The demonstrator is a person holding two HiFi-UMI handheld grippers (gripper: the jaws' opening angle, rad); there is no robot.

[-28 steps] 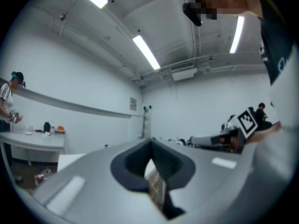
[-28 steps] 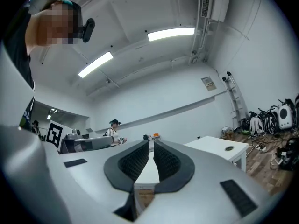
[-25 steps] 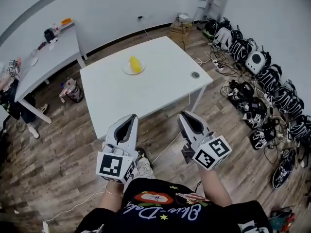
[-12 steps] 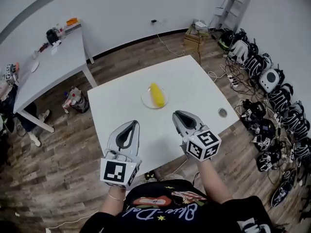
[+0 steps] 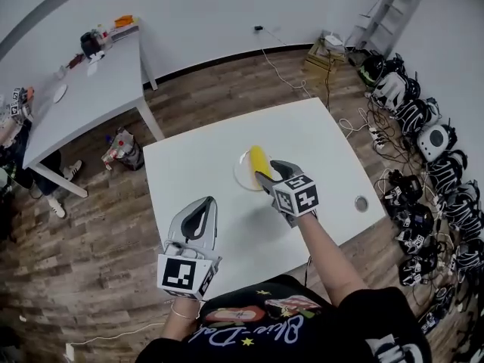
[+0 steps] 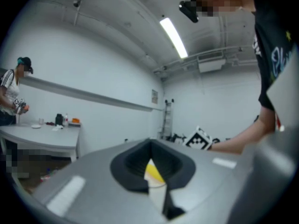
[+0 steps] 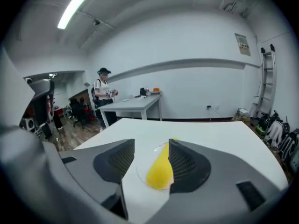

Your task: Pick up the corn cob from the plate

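Note:
A yellow corn cob (image 5: 259, 158) lies on a small white plate (image 5: 242, 174) in the middle of the white table (image 5: 197, 165). My right gripper (image 5: 266, 175) reaches down over the plate's near side. In the right gripper view its jaws (image 7: 152, 146) are opening, and the corn cob (image 7: 160, 170) lies between them, close to the right-hand pad, with no grip on it. My left gripper (image 5: 203, 201) hovers over the table's near edge, shut and empty. Through the left gripper (image 6: 150, 142) loop a sliver of the corn cob (image 6: 153, 171) shows.
A grey side table (image 5: 83, 89) with small items stands at the back left, a person (image 5: 11, 119) beside it. A bag (image 5: 125, 148) sits on the wooden floor. Black-and-white gear (image 5: 423, 142) lines the right wall. A round grommet (image 5: 361, 203) is set in the table's right part.
The person has stepped up to the table. My right gripper moved forward and down to the plate. My left gripper came forward over the table's near edge.

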